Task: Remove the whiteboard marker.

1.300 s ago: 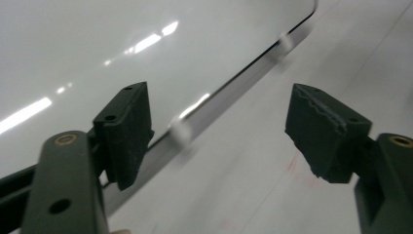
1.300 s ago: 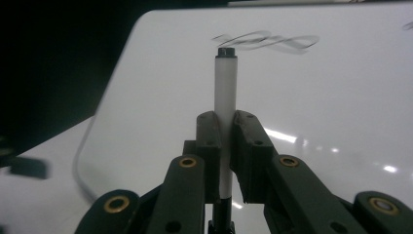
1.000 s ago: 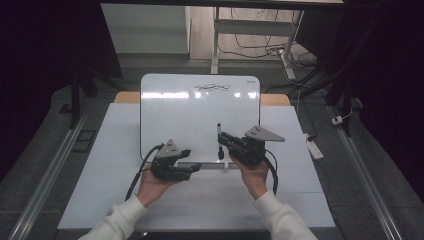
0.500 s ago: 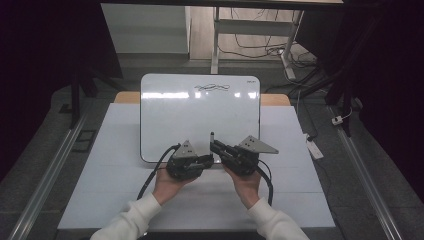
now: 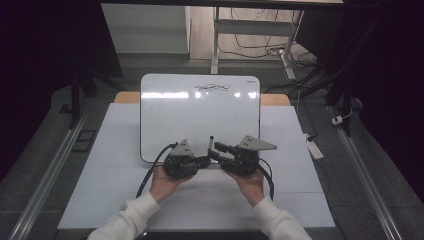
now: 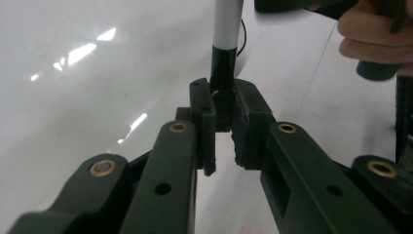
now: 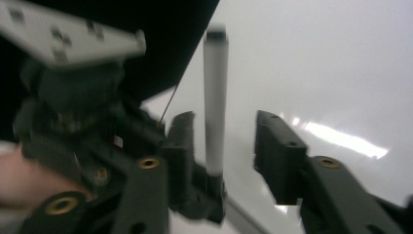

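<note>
A marker (image 5: 210, 144) with a white barrel and a black end stands over the near edge of the whiteboard (image 5: 200, 115). My left gripper (image 5: 204, 161) has just been closing and is now shut on the black end of the marker (image 6: 223, 63), pads (image 6: 204, 109) pressed on both sides. My right gripper (image 5: 216, 150) faces it from the right. Its jaws have just been opening and stand apart around the white barrel of the marker (image 7: 215, 97) without pressing it. In the right gripper view, the right gripper (image 7: 224, 122) is near and the left gripper (image 7: 73, 112) lies beyond it.
The whiteboard carries a small black scribble (image 5: 212, 88) near its far edge. It lies on a white table (image 5: 300, 175) flanked by metal rails (image 5: 45, 185). A small white device (image 5: 313, 148) sits at the table's right edge. Cables and a stand leg are beyond.
The hands have come together near the whiteboard's front edge. The left jaws have shut on the marker's black end. The right jaws, shut on the marker earlier, now stand apart.
</note>
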A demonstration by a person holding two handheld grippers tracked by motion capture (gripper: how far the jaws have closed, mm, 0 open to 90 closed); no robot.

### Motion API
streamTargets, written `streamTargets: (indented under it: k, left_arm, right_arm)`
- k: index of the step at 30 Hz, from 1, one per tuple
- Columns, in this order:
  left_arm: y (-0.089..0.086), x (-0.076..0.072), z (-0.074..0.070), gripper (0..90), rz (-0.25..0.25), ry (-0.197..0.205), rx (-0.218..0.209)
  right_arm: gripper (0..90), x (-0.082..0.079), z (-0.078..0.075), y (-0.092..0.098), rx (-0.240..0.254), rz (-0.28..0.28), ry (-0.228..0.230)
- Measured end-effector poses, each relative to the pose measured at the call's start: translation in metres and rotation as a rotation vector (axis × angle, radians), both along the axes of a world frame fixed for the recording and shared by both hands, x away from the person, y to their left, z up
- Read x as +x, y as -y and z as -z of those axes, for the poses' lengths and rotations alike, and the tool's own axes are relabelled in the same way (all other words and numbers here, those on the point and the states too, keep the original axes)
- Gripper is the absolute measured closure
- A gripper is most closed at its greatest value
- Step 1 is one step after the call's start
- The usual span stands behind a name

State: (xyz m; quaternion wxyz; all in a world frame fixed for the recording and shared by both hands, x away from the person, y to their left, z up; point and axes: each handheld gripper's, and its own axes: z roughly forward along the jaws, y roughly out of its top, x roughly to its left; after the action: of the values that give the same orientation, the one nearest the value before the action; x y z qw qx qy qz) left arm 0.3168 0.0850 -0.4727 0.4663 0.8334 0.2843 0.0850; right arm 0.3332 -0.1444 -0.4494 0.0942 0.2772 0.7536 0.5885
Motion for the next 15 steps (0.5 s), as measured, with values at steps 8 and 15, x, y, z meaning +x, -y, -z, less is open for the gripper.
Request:
streamTargets:
  k: [8,15]
  left_arm:
    - [0.0031,-0.0025,-0.0004,79.2,0.033,0.02,0.041]
    - [0.0041,-0.0053,-0.0036,79.2,0.054,0.045,0.068]
  right_arm:
    - [67.8,0.0039,0.0052,-0.002,-0.114,-0.112,-0.024]
    - [79.2,0.0051,0.0072,-0.0046,-0.139,-0.158,-0.052]
